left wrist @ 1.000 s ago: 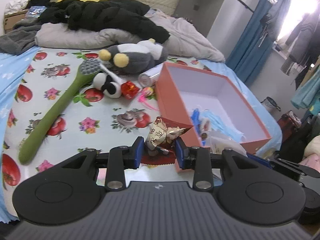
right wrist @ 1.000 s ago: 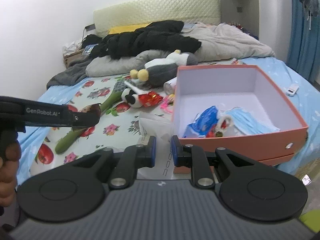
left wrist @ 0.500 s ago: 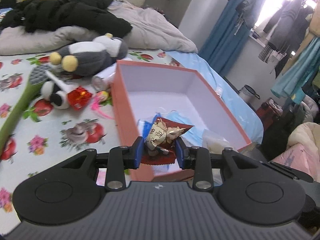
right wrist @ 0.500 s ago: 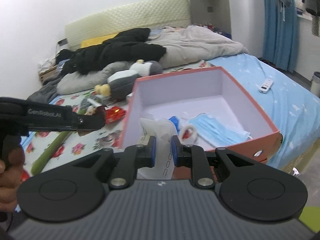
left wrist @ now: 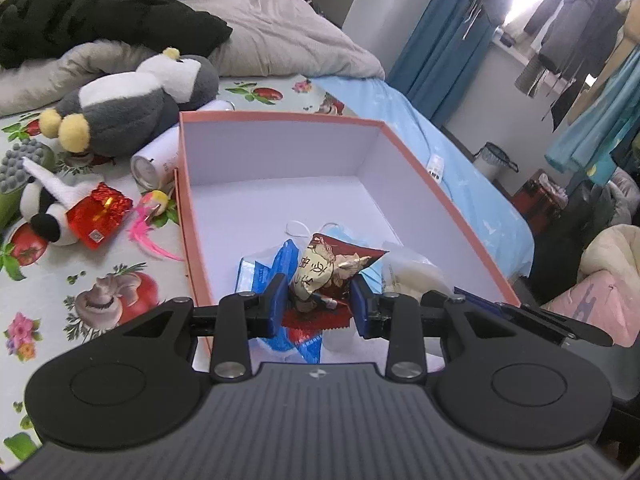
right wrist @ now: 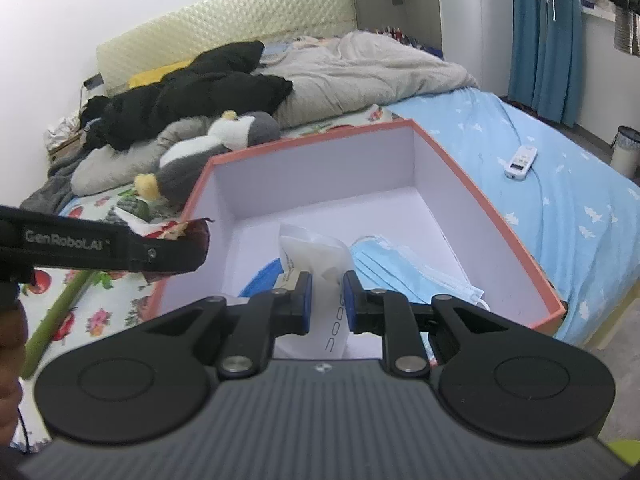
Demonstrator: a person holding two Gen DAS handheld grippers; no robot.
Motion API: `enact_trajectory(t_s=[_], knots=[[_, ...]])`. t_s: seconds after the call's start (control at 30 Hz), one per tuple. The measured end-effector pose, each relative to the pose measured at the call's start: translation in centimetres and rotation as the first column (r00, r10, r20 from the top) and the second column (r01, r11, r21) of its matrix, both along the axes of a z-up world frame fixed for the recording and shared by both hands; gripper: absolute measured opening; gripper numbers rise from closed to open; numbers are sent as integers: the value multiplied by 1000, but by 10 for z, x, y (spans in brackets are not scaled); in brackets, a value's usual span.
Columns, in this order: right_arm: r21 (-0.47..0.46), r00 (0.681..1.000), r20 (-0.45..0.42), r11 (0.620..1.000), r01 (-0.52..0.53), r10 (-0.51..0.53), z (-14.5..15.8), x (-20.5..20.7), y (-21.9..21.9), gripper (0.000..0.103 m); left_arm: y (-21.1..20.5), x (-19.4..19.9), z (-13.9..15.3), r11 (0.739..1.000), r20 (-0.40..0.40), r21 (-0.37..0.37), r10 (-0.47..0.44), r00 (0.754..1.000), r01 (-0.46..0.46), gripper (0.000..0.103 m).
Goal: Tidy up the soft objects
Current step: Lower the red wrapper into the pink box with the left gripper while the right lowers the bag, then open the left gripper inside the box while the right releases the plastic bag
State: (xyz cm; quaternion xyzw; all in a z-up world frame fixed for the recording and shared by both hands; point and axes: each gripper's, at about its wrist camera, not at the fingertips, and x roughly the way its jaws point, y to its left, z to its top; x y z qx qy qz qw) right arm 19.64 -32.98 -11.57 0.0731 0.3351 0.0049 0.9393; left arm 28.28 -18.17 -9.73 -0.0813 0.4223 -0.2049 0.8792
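Observation:
An orange box (left wrist: 188,184) with a white inside lies open on the bed, also in the right wrist view (right wrist: 504,224). My left gripper (left wrist: 319,303) is shut on a crinkled red and gold snack packet (left wrist: 328,270), held over the box's near end. My right gripper (right wrist: 325,302) is shut on a white translucent pouch (right wrist: 316,256), also above the box. Inside lie a blue face mask (right wrist: 404,268) and a blue packet (left wrist: 276,270). The left gripper's arm (right wrist: 80,246) crosses the right wrist view at the left.
A grey and white plush penguin (left wrist: 132,100), a small panda plush (left wrist: 44,212), a red foil packet (left wrist: 98,214), a white can (left wrist: 154,160) and a green massage stick (right wrist: 56,320) lie left of the box. Blankets and black clothes (left wrist: 100,12) are behind. A white remote (right wrist: 520,162) lies right.
Both grippers have moved right from over the flowered sheet to above the box and sunk a little, each keeping its hold on its item.

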Motion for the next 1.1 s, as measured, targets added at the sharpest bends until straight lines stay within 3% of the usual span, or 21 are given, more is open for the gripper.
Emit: enact_trajectory(t_s=[0.2, 0.27, 0.3, 0.33, 0.87, 1.1], knots=[[22, 1000, -31, 1000, -5, 6, -15, 15, -8, 25, -11, 18, -17, 1000, -27, 25, 2, 1000, -1, 43], [32, 999, -47, 999, -2, 3, -20, 18, -11, 34, -12, 20, -19, 999, -41, 34, -3, 999, 5, 52], [38, 999, -52, 999, 4, -2, -21, 19, -13, 46, -12, 21, -20, 999, -41, 36, 0, 999, 2, 53], [47, 999, -52, 999, 7, -4, -22, 18, -14, 50, -13, 21, -20, 999, -38, 39, -2, 999, 3, 53], [82, 999, 39, 996, -19, 16, 4, -12, -6, 49, 0, -18, 3, 999, 46, 37, -6, 999, 4, 53], [48, 997, 71, 998, -40, 37, 15, -43, 15, 49, 23, -53, 10, 999, 72, 34, 21, 997, -23, 53]])
